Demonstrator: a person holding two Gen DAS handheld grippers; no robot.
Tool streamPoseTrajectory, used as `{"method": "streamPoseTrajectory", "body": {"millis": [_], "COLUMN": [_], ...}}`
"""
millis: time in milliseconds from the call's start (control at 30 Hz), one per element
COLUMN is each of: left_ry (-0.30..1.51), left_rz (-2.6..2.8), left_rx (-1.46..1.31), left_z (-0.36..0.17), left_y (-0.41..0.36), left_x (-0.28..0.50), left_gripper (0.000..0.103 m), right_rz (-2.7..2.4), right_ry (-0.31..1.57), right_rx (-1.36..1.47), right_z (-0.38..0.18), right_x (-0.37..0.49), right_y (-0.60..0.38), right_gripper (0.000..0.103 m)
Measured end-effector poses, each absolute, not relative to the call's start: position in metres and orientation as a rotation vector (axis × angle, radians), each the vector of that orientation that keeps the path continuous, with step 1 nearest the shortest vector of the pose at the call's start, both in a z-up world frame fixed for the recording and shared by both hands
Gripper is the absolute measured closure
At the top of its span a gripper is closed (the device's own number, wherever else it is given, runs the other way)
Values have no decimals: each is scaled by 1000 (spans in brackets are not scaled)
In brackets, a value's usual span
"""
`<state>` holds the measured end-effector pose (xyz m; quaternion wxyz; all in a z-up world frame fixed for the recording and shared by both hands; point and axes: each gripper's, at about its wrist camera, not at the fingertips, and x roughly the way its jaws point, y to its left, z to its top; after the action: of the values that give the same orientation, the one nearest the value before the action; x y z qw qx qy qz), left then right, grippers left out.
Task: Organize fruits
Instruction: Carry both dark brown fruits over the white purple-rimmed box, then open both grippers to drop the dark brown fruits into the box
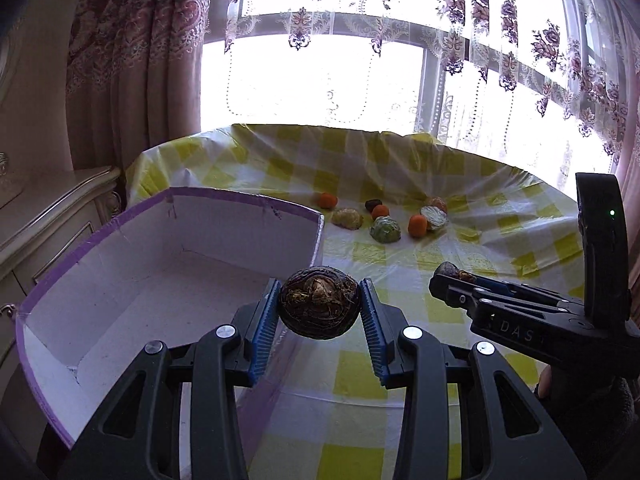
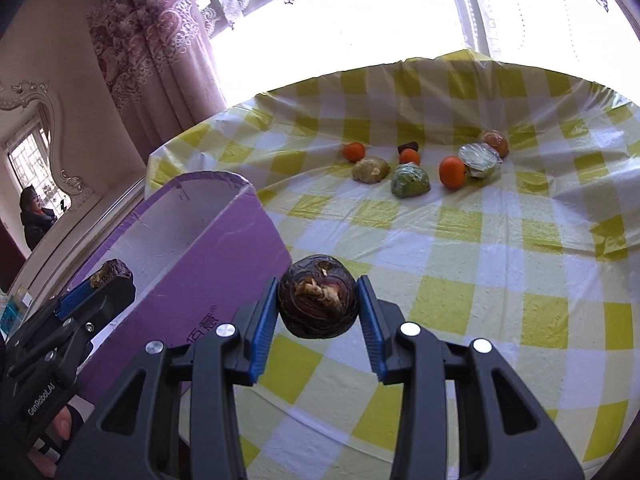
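Note:
My left gripper (image 1: pixel 319 307) is shut on a dark brown round fruit (image 1: pixel 319 303), held above the near right corner of a purple box with a white inside (image 1: pixel 140 280). My right gripper (image 2: pixel 318 307) is shut on a second dark brown round fruit (image 2: pixel 318 300), held above the tablecloth just right of the purple box (image 2: pixel 208 264). The right gripper shows in the left wrist view (image 1: pixel 448 276), the left gripper in the right wrist view (image 2: pixel 108 276). Several fruits lie at the far side: oranges (image 2: pixel 452 171), a green one (image 2: pixel 410 181), a yellowish one (image 2: pixel 371 169).
The table has a yellow and white checked cloth (image 2: pixel 460 260). A cut pale fruit (image 2: pixel 478 160) and a small dark one (image 2: pixel 408 146) lie with the others. A white cabinet (image 1: pixel 48 216) stands left of the box. Curtains and a bright window are behind.

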<state>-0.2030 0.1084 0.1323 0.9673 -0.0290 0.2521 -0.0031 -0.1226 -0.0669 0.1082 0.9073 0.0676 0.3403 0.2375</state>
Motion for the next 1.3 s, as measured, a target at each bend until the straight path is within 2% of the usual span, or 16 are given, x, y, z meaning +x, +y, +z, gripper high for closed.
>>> {"method": "streamPoseTrajectory", "body": {"millis": [333,500,733,1300], "left_ry": [447,476,588,937], "left_rz": [169,256,337,370], "left_rx": [-27,-29,-21,-24], "left_z": [153,150,136,84], "left_y": [161,193,232,288], "left_x": [-225,-223,-211,-186], "left_gripper": [65,65,65,64], "right_rz": [645,700,746,735], "right_ry": [638,614,629,923], "right_rx": [2,-62,-191,-587], "right_z": [135,145,147,82], "right_x": [-150,-154,-149,-130], "right_y": [9,44,97,198], "right_gripper": [63,63,63,63]}}
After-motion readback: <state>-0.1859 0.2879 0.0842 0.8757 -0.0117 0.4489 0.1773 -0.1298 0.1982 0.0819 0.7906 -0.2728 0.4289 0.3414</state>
